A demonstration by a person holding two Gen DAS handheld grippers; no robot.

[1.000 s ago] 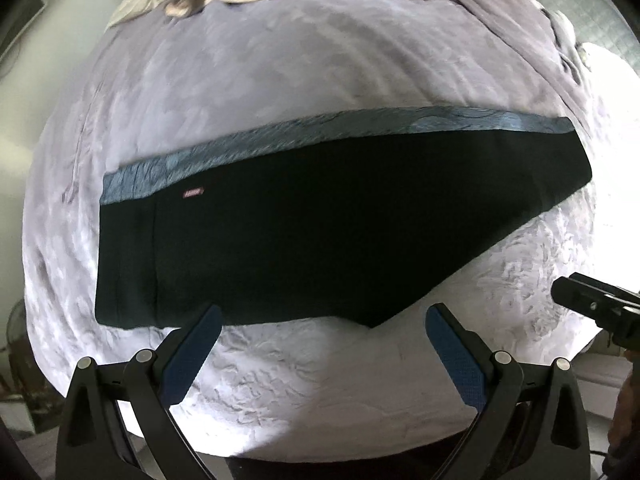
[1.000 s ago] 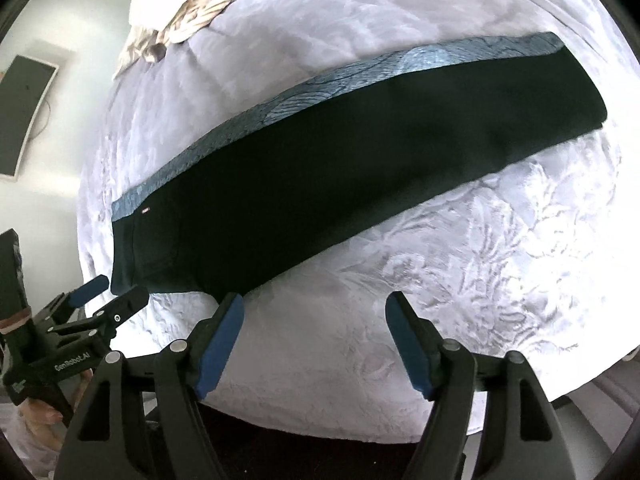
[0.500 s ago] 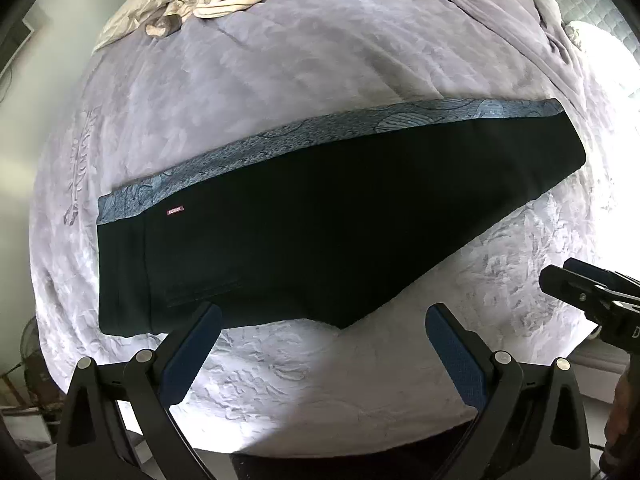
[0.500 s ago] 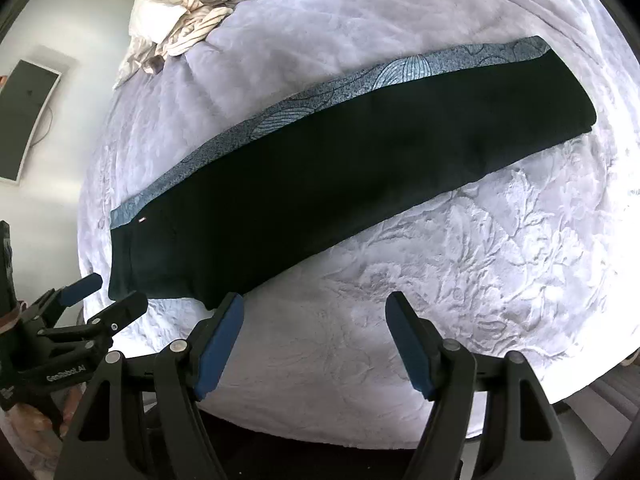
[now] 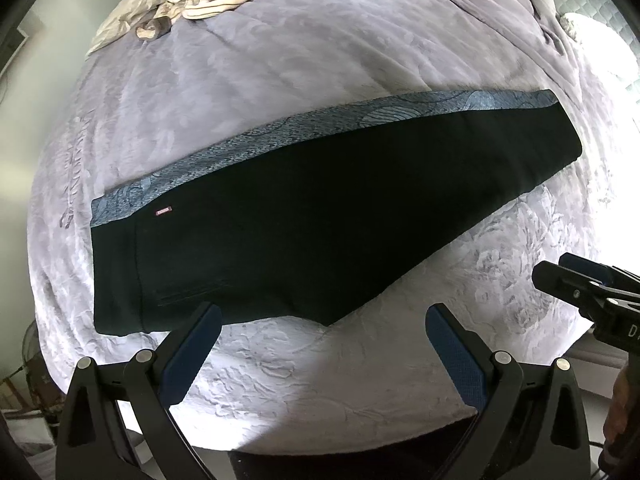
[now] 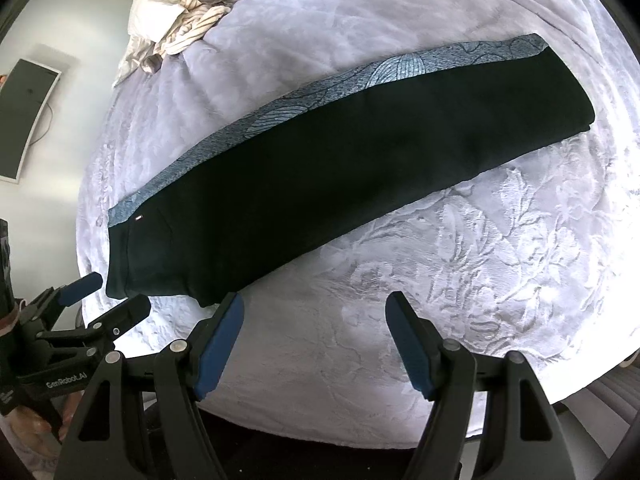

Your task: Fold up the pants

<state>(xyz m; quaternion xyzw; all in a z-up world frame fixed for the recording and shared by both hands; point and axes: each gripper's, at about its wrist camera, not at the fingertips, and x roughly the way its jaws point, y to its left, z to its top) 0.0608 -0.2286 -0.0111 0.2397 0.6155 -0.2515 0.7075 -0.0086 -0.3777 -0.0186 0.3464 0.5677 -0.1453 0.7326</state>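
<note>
Lavender bedspread [image 5: 280, 60] w/ flat pants [image 5: 320, 220]

Black pants [image 5: 320, 216] — blue patterned side stripe — lying flat, legs stacked.

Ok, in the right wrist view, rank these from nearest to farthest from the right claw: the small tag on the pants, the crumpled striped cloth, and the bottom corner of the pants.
1. Bottom corner of the pants: just beyond the right claw, upper left of it.
2. Small tag: farther left, by the blue patterned stripe.
3. Crumpled striped cloth: far end of the bed, top left.
</note>
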